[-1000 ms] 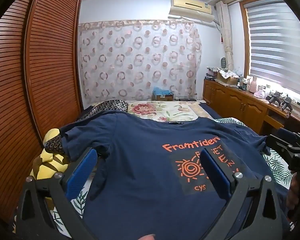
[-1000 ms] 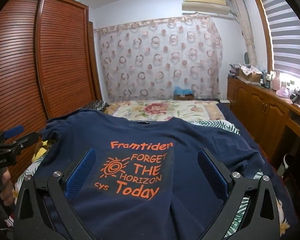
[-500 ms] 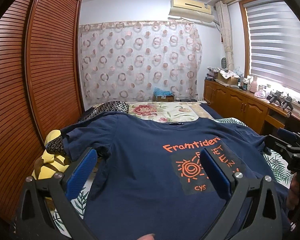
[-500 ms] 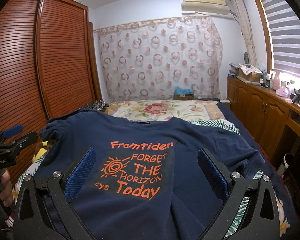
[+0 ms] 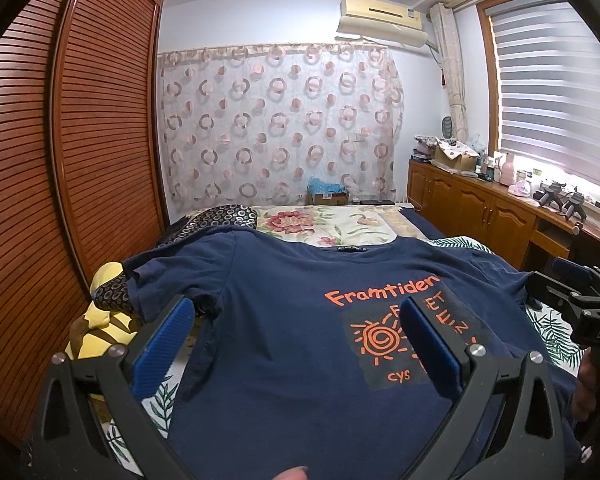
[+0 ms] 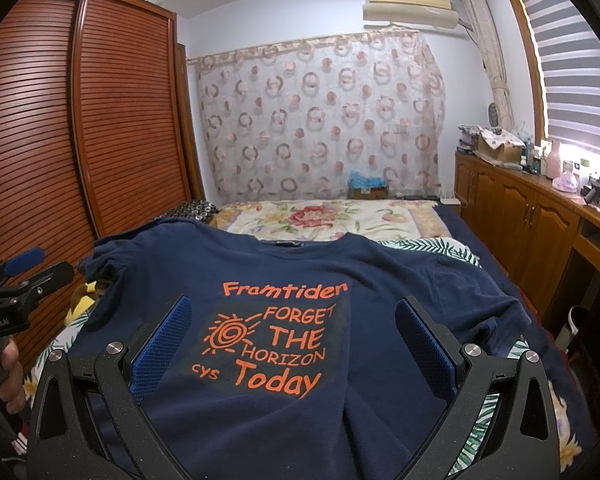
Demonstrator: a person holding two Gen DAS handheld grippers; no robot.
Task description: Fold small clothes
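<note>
A navy blue T-shirt with orange print lies spread face up on the bed, collar away from me; it also shows in the right wrist view. My left gripper is open and empty, held above the shirt's lower left part. My right gripper is open and empty, above the shirt's printed middle. Each gripper shows at the edge of the other's view: the right one, the left one.
The bed has a floral cover beyond the shirt. A yellow and patterned bundle lies at the left edge. A slatted wooden wardrobe stands left. Wooden cabinets with clutter run along the right under the window.
</note>
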